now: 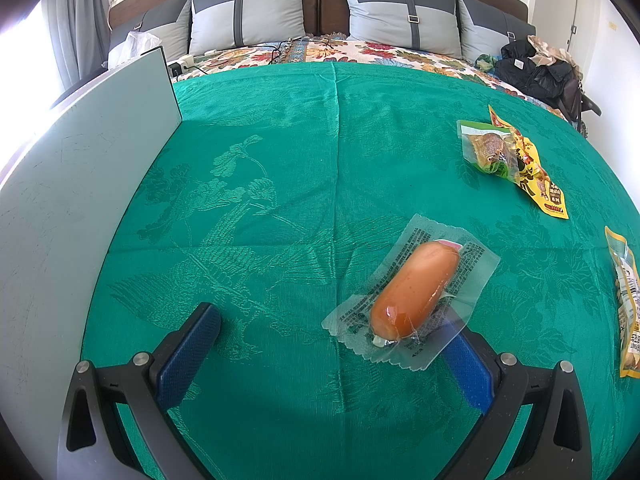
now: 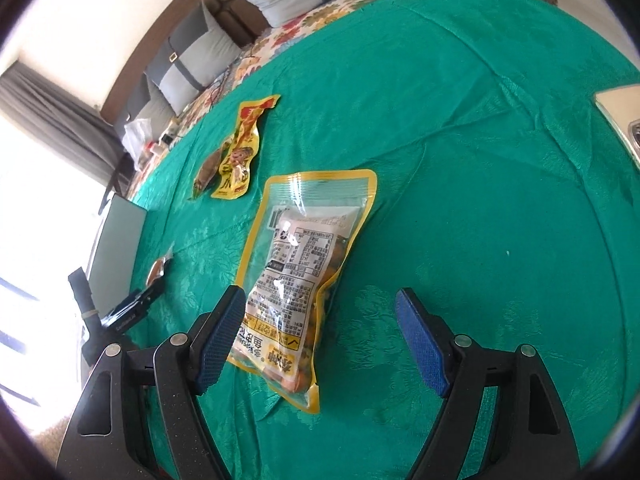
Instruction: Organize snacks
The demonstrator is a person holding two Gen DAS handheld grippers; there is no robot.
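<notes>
A vacuum-packed orange sausage (image 1: 414,290) lies on the green cloth (image 1: 280,160). One corner of its clear wrapper covers the tip of the right finger of my left gripper (image 1: 330,322), which stands open and grips nothing. A clear bag with a yellow border (image 2: 296,268) lies label-up between the fingers of my right gripper (image 2: 320,298), close to the left pad (image 2: 222,336). That gripper is open and its pads do not press on the bag. Two small packs sit further off, one yellow (image 2: 236,152) and one green-edged (image 1: 486,148).
A pale grey panel (image 1: 80,200) stands along the left side of the cloth. A shiny flat object (image 2: 620,108) lies at the right edge. Behind are grey pillows (image 1: 248,12), a floral bedspread (image 1: 380,52) and dark clothes (image 1: 536,68).
</notes>
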